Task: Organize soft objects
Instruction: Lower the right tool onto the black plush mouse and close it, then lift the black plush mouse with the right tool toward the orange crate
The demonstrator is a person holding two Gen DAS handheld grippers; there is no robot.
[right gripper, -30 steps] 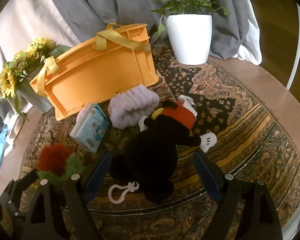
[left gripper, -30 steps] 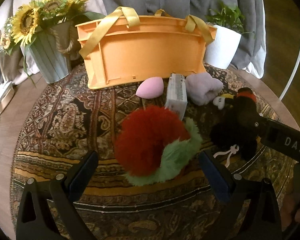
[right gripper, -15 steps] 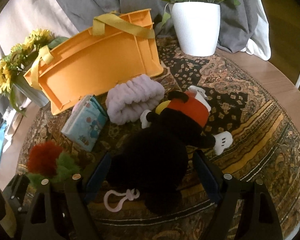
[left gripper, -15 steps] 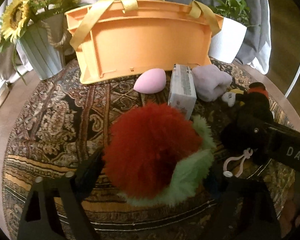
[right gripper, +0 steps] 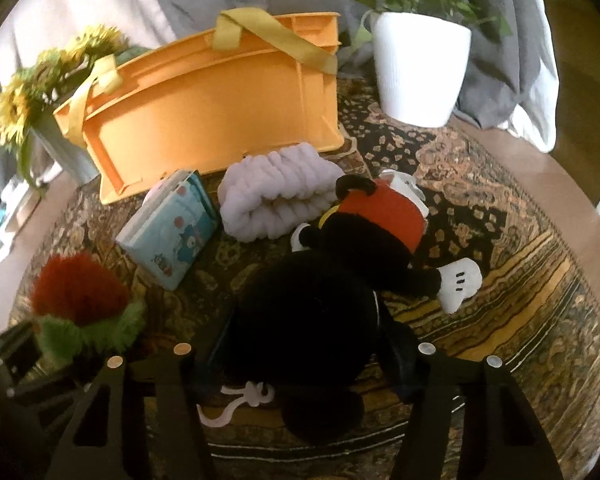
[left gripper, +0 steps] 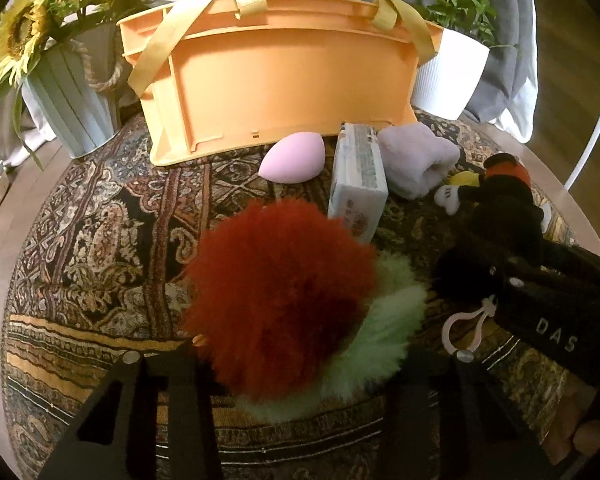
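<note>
The left gripper (left gripper: 300, 364) and right gripper (right gripper: 304, 364) are both pointing steeply downward, jaws closing, apparently pressing soft things between them.

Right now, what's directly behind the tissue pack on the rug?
Behind the tissue pack stands the orange basket, its side wall facing the camera. The pink egg-shaped sponge and lilac rolled cloth flank the pack. The basket's inside cannot be seen.

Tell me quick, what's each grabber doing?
Left gripper: closing around the red fluffy toy.
Right gripper: closing around the black plush.
</note>
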